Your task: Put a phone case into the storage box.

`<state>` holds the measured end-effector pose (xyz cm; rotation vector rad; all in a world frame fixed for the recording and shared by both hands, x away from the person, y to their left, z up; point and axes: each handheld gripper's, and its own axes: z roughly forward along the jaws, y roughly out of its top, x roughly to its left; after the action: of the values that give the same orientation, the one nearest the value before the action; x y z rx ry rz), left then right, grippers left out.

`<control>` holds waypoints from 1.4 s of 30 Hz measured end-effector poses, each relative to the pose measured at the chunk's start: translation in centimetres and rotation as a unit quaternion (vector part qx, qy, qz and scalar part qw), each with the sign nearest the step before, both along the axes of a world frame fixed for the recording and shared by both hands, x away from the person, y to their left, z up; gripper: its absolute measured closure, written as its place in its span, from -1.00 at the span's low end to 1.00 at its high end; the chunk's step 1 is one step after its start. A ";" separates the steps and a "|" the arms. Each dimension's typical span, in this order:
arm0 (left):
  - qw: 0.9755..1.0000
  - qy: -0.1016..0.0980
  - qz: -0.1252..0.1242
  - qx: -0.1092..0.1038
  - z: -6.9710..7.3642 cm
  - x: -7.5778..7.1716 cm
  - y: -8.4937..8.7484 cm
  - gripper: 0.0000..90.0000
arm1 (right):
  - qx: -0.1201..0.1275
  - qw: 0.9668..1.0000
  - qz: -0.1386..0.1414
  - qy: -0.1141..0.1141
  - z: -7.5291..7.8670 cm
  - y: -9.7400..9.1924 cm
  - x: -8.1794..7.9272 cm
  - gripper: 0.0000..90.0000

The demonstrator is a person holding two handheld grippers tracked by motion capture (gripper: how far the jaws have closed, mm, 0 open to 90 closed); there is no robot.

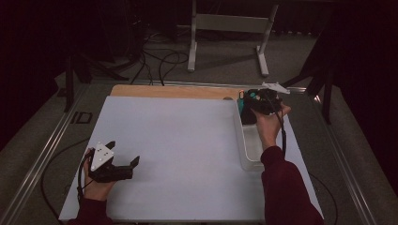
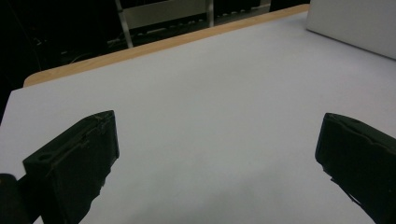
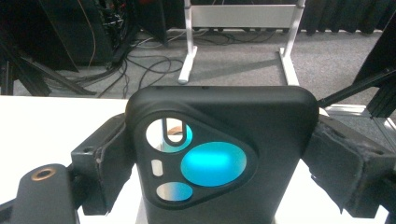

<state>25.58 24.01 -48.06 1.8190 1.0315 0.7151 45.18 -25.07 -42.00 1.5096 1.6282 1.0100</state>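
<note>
Dim room, grey carpet floor [image 1: 225, 65] with loose cables [image 1: 157, 61], white metal frame [image 1: 230, 23] beyond the table [image 1: 169, 91].

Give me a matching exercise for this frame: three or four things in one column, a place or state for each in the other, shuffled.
Things:
1. left gripper
2. right gripper
3. phone case
4. white bin

Places or states:
a. stands along the table's right side
b. jaws wide apart over bare table
c. black, with a three-cornered camera cutout
d. clamped on the case, above the bin's far end

Pairs: 1-b, 2-d, 3-c, 4-a
</note>
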 end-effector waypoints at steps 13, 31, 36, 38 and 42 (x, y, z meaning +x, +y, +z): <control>1.000 -0.001 0.001 -0.002 0.0 0.0 0.0 -1.00 | -0.008 1.000 -0.007 0.013 -1.0 0.5 0.7 -0.70; 1.000 -0.003 0.001 -0.004 0.0 0.0 0.0 -1.00 | -0.029 0.999 -0.007 0.030 -1.8 1.2 1.8 -0.71; 1.000 -0.003 0.001 -0.004 0.0 -0.1 0.1 -1.00 | -0.041 0.999 -0.003 0.034 -1.9 1.7 2.1 -0.71; 1.000 -0.003 0.000 -0.004 0.0 -0.1 0.1 -1.00 | -0.041 0.998 -0.008 0.037 -1.9 1.8 2.3 -0.71; 1.000 -0.003 0.001 -0.004 0.0 0.0 0.1 -1.00 | -0.041 0.998 -0.005 0.037 -2.0 1.8 2.5 -0.72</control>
<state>25.53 24.11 -48.03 1.8089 1.0316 0.7157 47.71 -23.30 -43.97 1.5142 1.6918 0.8800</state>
